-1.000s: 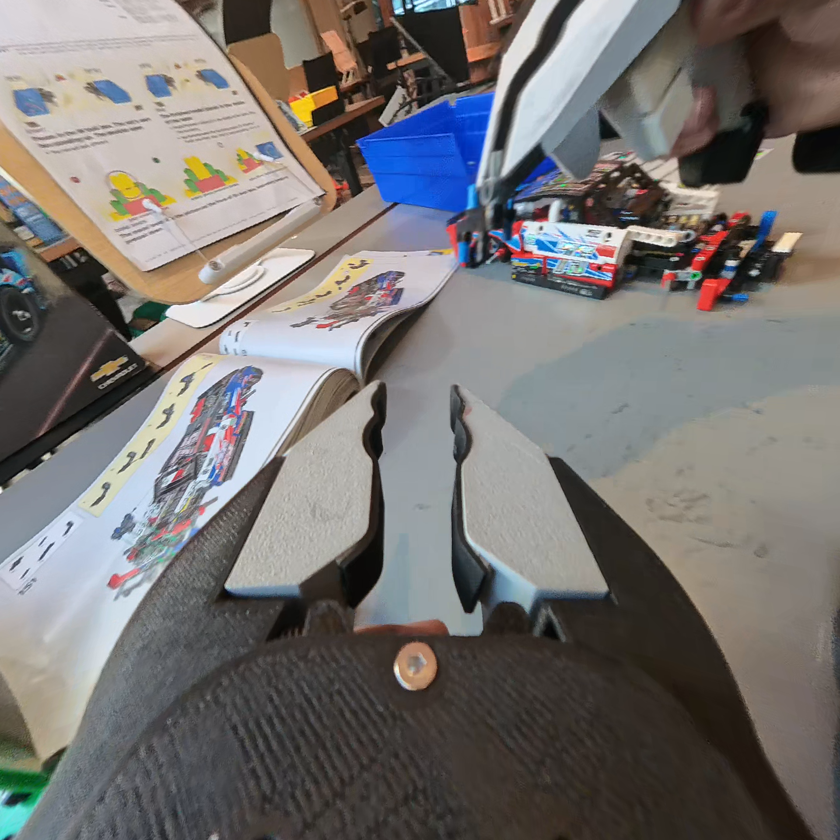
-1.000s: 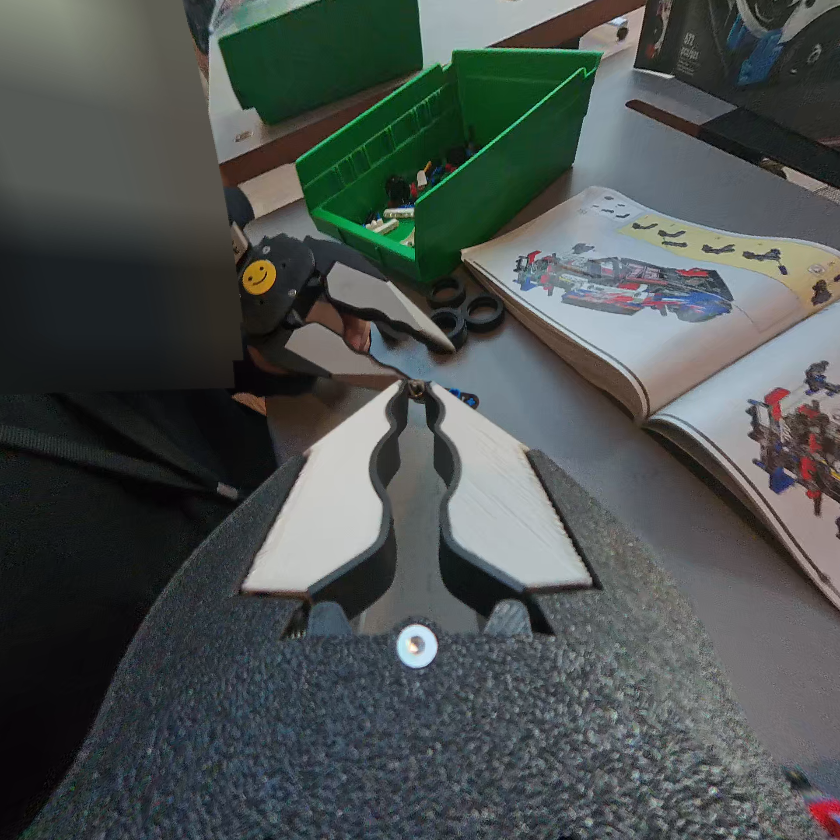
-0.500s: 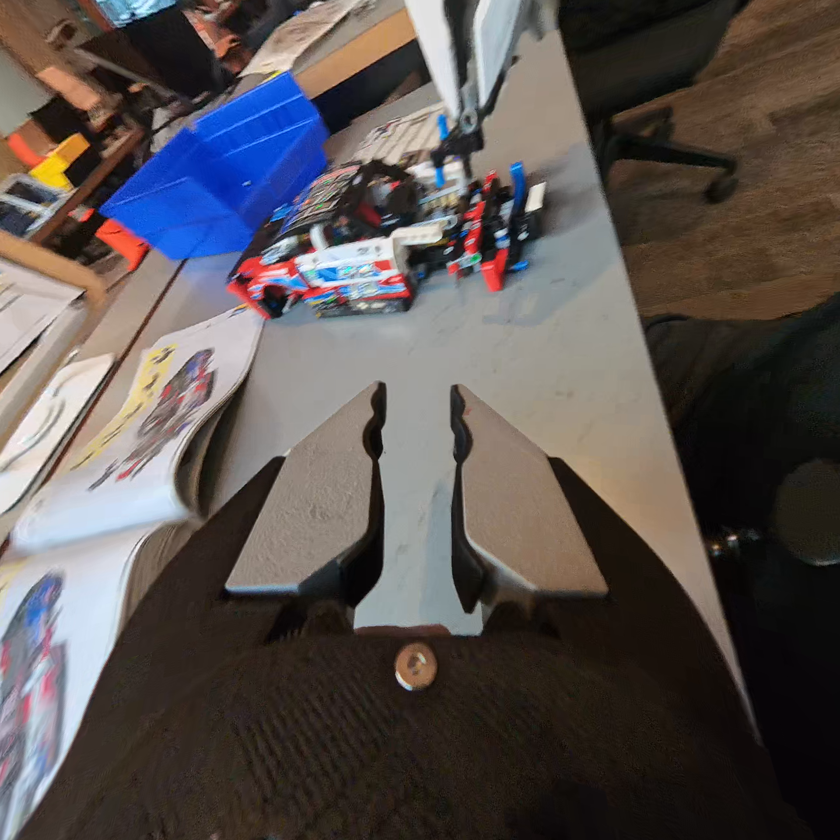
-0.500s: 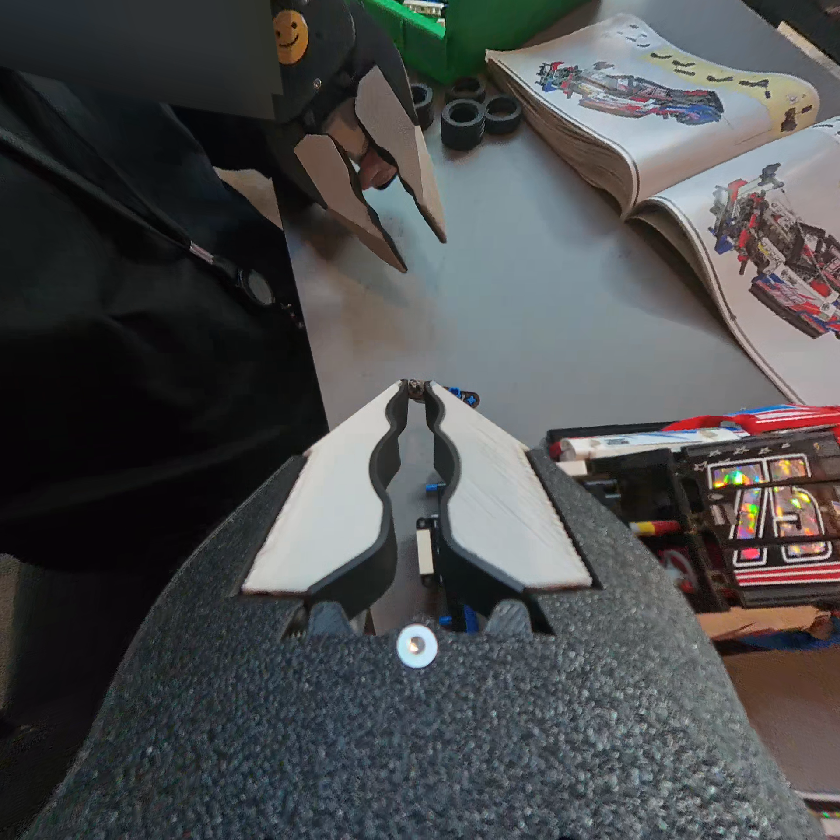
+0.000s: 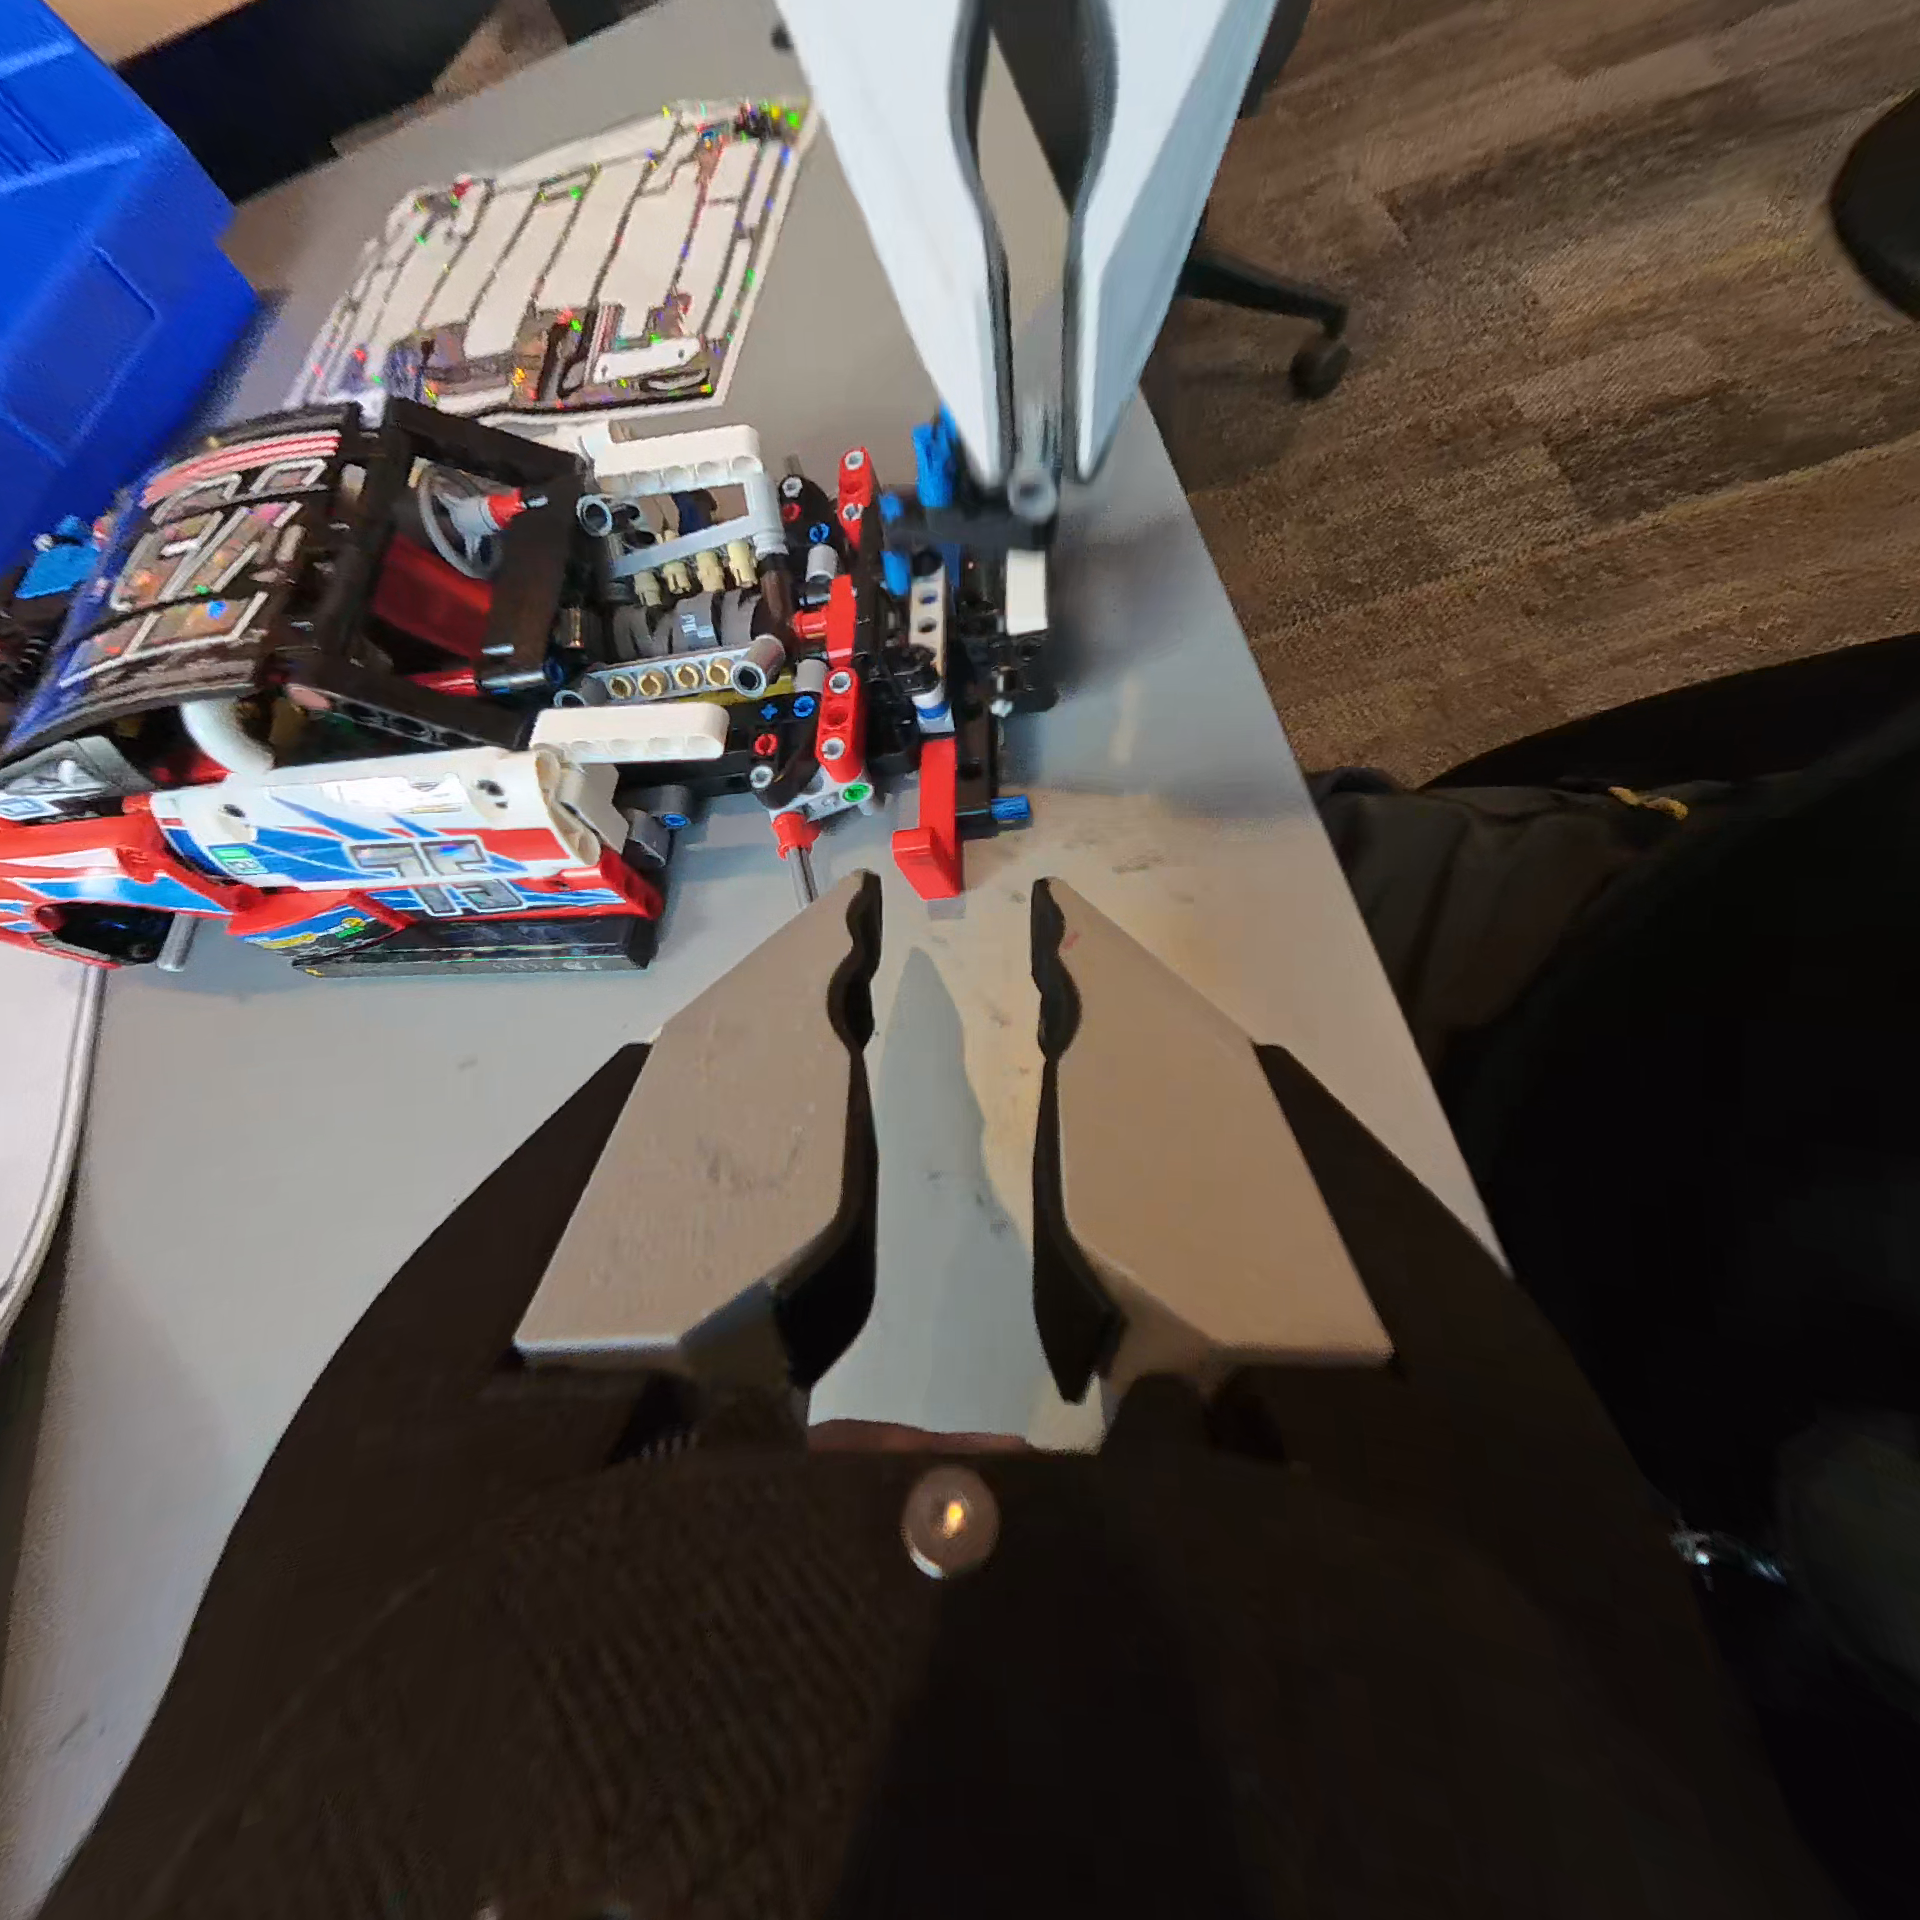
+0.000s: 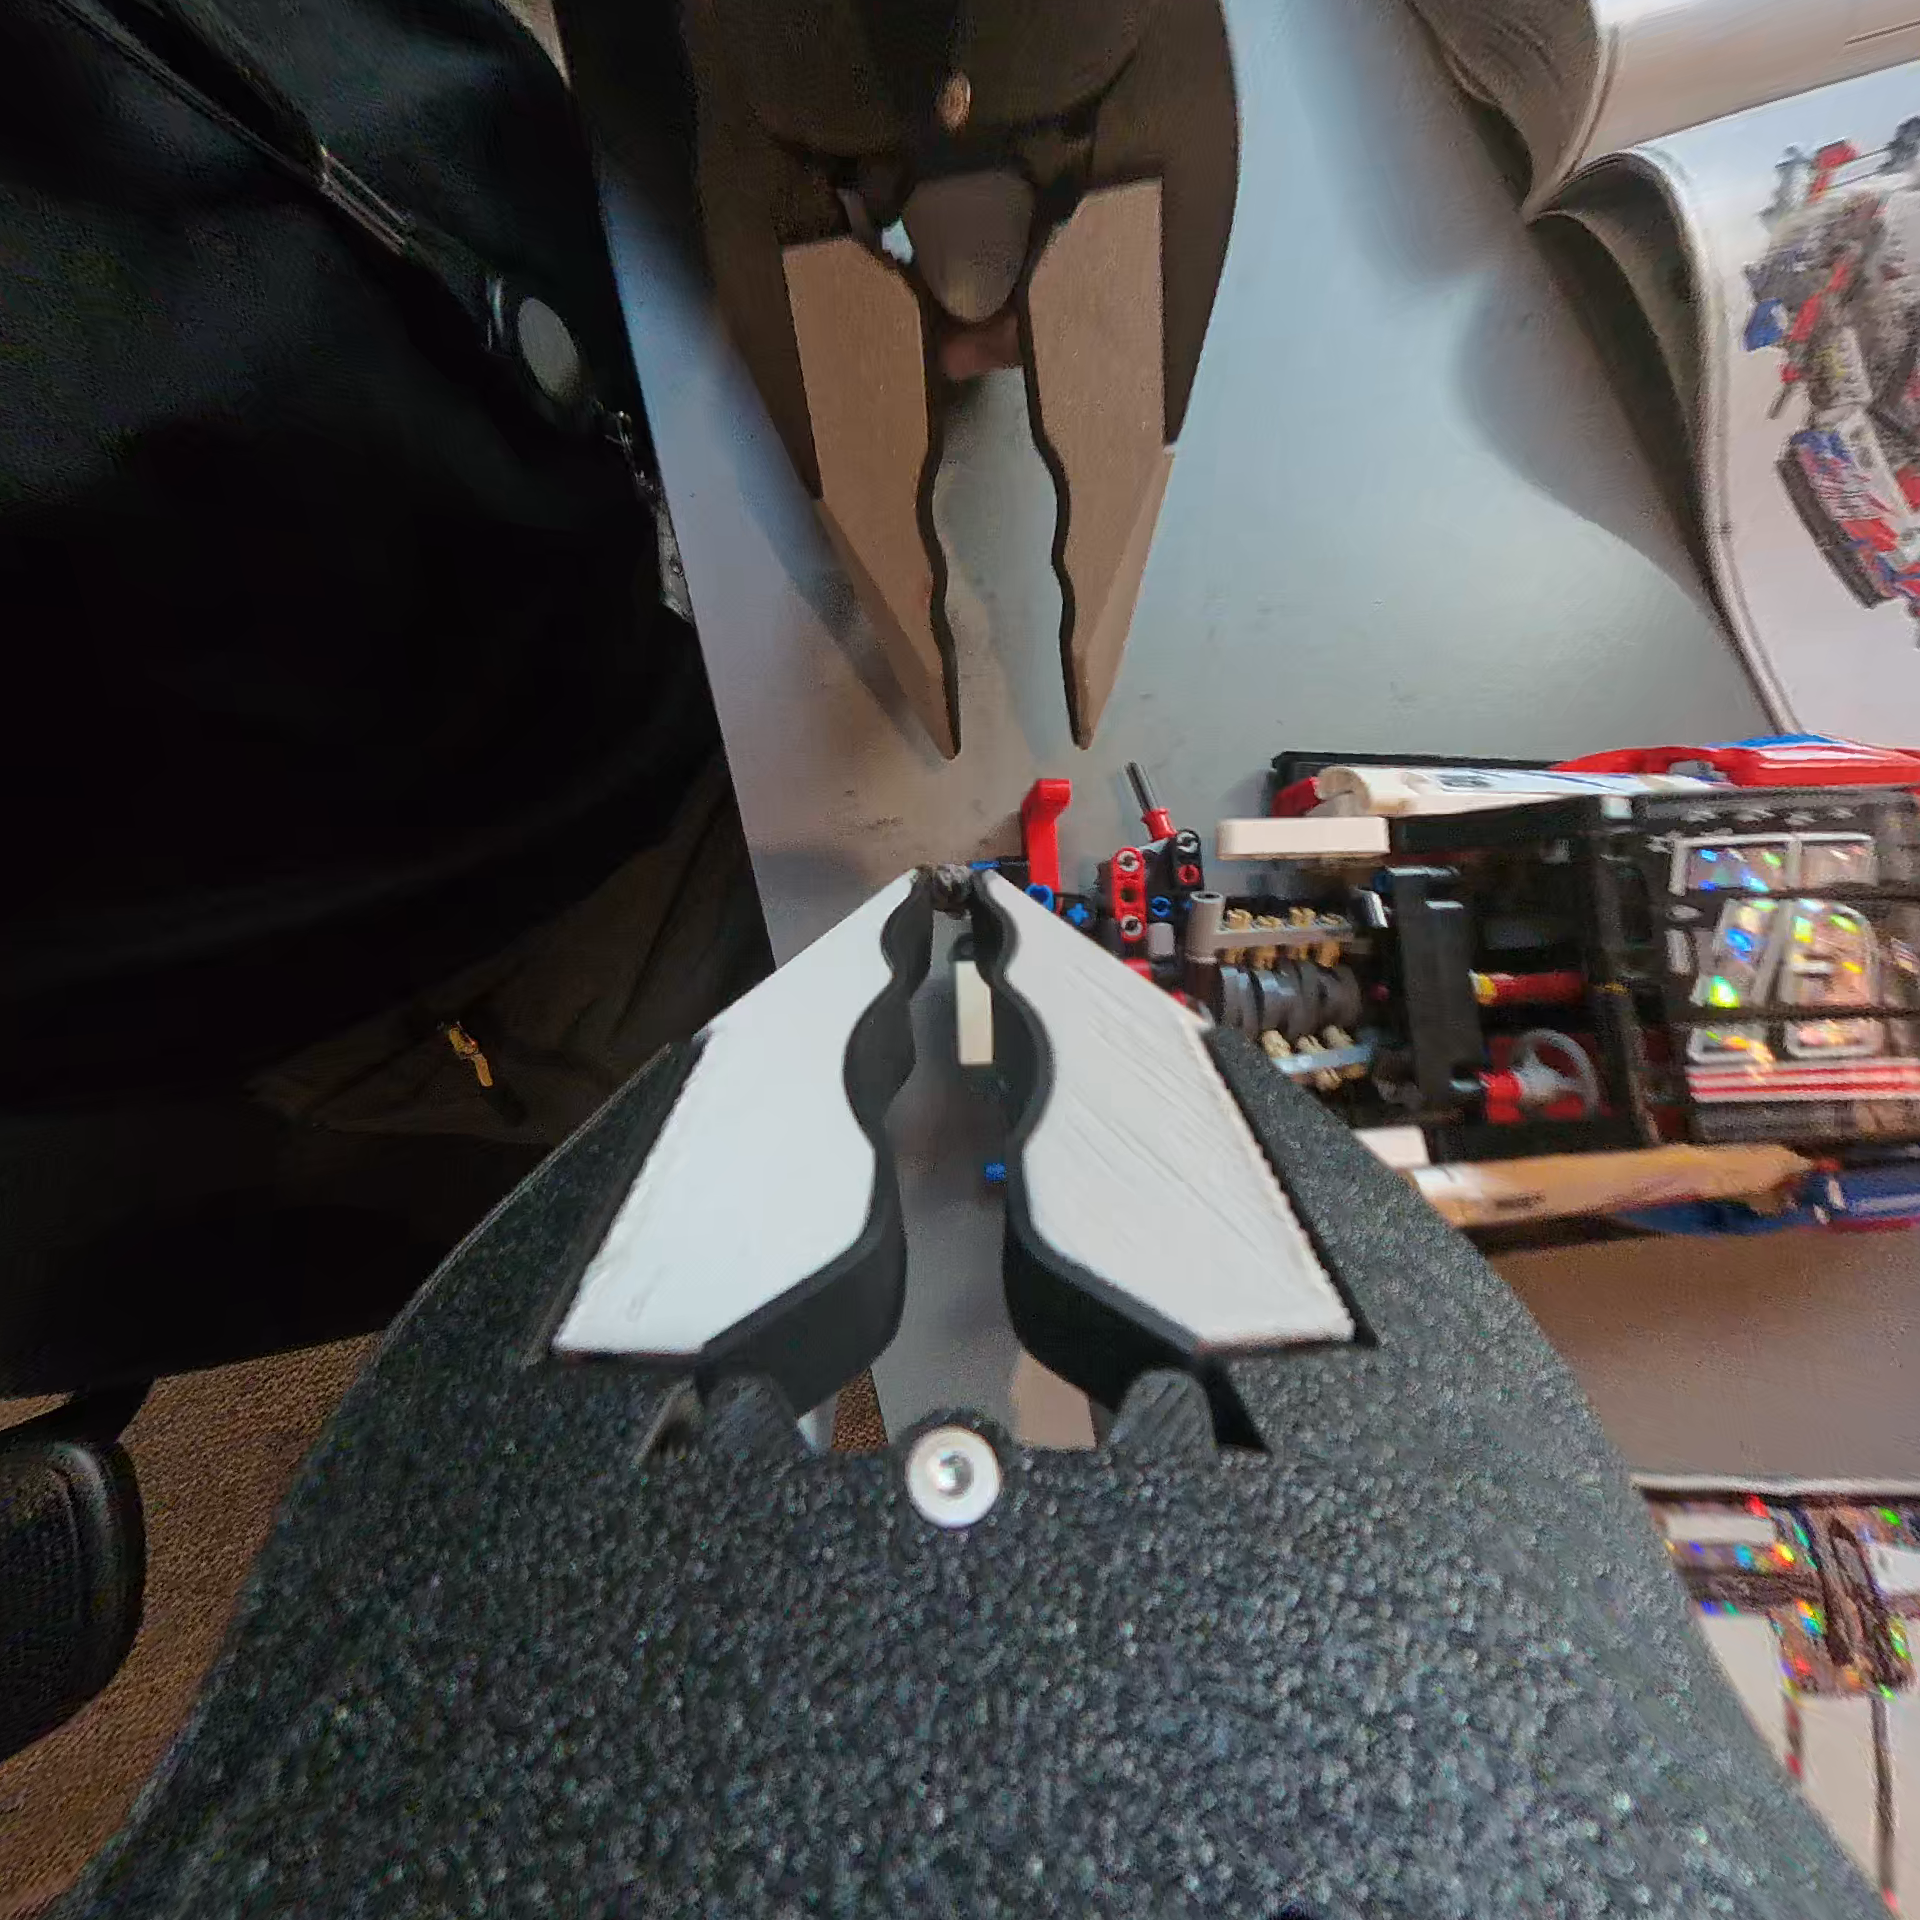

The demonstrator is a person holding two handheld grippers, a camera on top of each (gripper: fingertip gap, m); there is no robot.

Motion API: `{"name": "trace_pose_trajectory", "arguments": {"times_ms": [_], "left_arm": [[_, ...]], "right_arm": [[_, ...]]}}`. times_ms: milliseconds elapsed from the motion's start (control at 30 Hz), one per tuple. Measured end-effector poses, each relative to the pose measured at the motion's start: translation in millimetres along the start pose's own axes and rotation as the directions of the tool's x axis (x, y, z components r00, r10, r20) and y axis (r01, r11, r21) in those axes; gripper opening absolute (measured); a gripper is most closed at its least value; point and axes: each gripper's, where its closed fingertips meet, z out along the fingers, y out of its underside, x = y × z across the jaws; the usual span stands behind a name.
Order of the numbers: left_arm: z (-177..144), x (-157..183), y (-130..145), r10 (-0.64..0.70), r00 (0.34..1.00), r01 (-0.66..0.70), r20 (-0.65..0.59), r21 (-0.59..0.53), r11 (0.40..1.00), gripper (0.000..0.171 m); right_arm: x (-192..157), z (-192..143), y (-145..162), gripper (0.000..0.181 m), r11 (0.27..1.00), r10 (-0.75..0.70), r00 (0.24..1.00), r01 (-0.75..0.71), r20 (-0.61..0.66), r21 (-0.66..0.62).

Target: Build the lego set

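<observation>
The part-built lego car (image 5: 436, 727) lies on the grey table (image 5: 312, 1195), with a red, white and blue body and an open black and red front end (image 5: 914, 665). My right gripper (image 5: 1023, 483) comes down from above and is shut on a small grey piece (image 5: 1029, 490) right at that front end. In the right wrist view the right gripper (image 6: 951, 883) pinches the piece (image 6: 948, 885) beside the car (image 6: 1558, 987). My left gripper (image 5: 954, 899) is open and empty, close in front of a red angled part (image 5: 930, 831). It also shows in the right wrist view (image 6: 1013, 732).
A sticker sheet (image 5: 561, 260) lies behind the car and a blue bin (image 5: 83, 260) stands at the far left. The open instruction booklet (image 6: 1818, 364) lies beyond the car. The table edge (image 5: 1299, 779) runs close on the right, with a person's dark clothing (image 5: 1662, 1039) beside it. About 6 cm separates my left fingertips from my right.
The left wrist view swung from the booklet to the car and my open left gripper closed in on its front end. My right gripper carried the small piece down to the car.
</observation>
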Motion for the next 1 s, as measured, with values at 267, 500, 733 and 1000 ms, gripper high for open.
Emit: {"name": "trace_pose_trajectory", "arguments": {"times_ms": [267, 500, 733, 1000], "left_arm": [[21.8, -9.1, 8.4, -0.048, 0.999, 0.045, -0.025, -0.114, 0.992, 0.017], [24.8, -0.2, 6.1, -0.121, 0.981, 0.102, -0.151, -0.131, 0.986, 0.007], [5.0, -11.3, 24.7, -0.068, 0.979, 0.035, -0.192, -0.174, 0.984, 0.005], [-40.1, -35.2, 64.5, 0.009, 0.973, -0.048, -0.231, -0.166, 0.985, 0.007]], "right_arm": [[23.9, -77.0, 36.1, 0.006, 0.994, 0.104, 0.976, -0.096, -0.193, 0.052], [21.3, -77.7, 62.5, 0.006, 0.979, 0.189, 0.962, -0.171, -0.197, 0.107], [4.9, -58.3, 44.4, 0.006, 0.987, 0.135, 0.983, -0.122, -0.124, 0.110], [-8.6, -30.5, 0.5, 0.006, 0.985, 0.064, 0.998, -0.060, -0.018, 0.161]]}}
